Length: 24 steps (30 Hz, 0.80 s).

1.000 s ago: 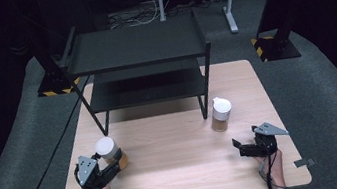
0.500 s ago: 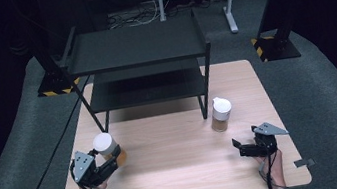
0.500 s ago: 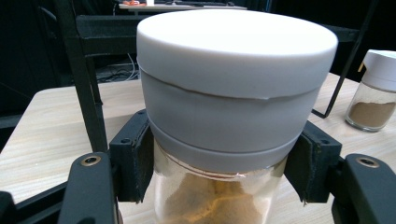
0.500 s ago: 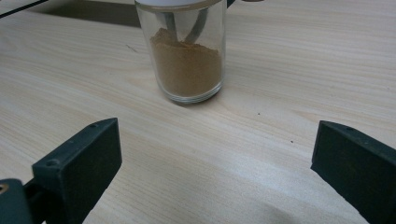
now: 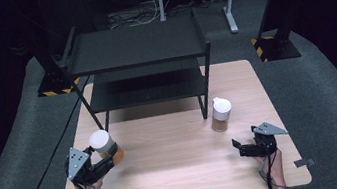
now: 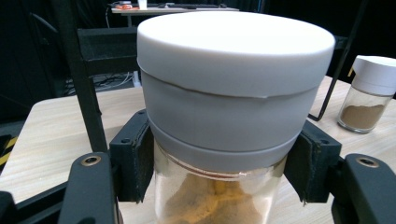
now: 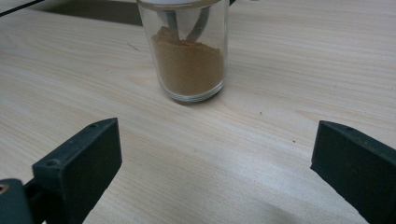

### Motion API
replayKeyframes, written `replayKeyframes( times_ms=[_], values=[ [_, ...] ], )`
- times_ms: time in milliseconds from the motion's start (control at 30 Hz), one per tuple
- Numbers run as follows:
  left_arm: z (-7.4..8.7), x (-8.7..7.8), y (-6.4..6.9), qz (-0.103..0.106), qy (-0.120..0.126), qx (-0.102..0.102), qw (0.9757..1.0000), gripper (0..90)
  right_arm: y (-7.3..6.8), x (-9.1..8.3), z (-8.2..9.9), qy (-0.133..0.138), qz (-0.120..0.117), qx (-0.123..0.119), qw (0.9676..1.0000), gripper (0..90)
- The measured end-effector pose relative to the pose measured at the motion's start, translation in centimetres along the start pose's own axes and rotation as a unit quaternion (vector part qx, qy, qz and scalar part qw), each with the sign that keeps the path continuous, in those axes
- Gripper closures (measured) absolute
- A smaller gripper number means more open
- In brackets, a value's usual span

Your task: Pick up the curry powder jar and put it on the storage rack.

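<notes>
A glass jar with a white lid and orange-brown powder (image 5: 103,144) (image 6: 224,121) is held at the table's near left. My left gripper (image 5: 104,157) (image 6: 219,168) is shut on it, the pads pressing the glass just under the lid. A second white-lidded jar of brown powder (image 5: 220,113) (image 6: 369,93) (image 7: 189,51) stands on the table right of centre, by the rack's front right leg. My right gripper (image 5: 239,147) (image 7: 215,172) stands open low over the table near the right front, jaws wide, this jar a short way ahead of them.
A black two-shelf rack (image 5: 141,58) stands across the back half of the wooden table (image 5: 178,174). Its front legs (image 5: 92,108) come down near the left jar's path. Black stands with yellow-striped bases (image 5: 276,48) sit on the grey floor beyond.
The left gripper has lifted the jar a little off the table. The right gripper and the second jar have stayed where they were.
</notes>
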<state>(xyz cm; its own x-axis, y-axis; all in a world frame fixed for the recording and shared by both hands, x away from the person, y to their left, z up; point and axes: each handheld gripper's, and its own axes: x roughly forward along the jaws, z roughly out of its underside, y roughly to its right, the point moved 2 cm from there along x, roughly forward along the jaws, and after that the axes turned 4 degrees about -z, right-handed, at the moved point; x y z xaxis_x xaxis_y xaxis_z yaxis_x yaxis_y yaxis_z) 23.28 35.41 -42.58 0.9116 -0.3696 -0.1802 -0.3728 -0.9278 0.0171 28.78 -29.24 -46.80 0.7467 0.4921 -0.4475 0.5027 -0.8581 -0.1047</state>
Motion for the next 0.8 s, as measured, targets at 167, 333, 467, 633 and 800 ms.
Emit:
replayKeyframes(
  times_ms=[167, 333, 467, 633, 800],
  values=[
    [-0.2, 0.2, -0.3, 0.014, 0.0, -0.006, 0.9999, 34.0, 0.0, 0.0, 0.0, -0.001, 0.0, 0.001, 1.0, 0.5],
    [-1.0, 0.4, -0.2, 0.022, -0.006, 0.011, 0.9997, 34.0, 0.1, 0.0, 0.0, 0.001, -0.001, 0.001, 1.0, 0.5],
    [-1.4, 0.4, -0.3, 0.027, -0.003, 0.013, 0.9995, 34.1, 0.0, 0.0, 0.0, 0.001, -0.001, 0.001, 1.0, 0.5],
    [-2.1, 0.5, -0.6, 0.034, -0.001, 0.014, 0.9993, 34.1, 0.0, -0.1, 0.1, 0.002, -0.001, 0.001, 1.0, 0.5],
    [-2.6, 0.5, -0.9, 0.039, 0.002, 0.018, 0.9991, 34.1, 0.1, -0.1, 0.1, 0.002, -0.001, 0.001, 1.0, 0.5]
  ],
)
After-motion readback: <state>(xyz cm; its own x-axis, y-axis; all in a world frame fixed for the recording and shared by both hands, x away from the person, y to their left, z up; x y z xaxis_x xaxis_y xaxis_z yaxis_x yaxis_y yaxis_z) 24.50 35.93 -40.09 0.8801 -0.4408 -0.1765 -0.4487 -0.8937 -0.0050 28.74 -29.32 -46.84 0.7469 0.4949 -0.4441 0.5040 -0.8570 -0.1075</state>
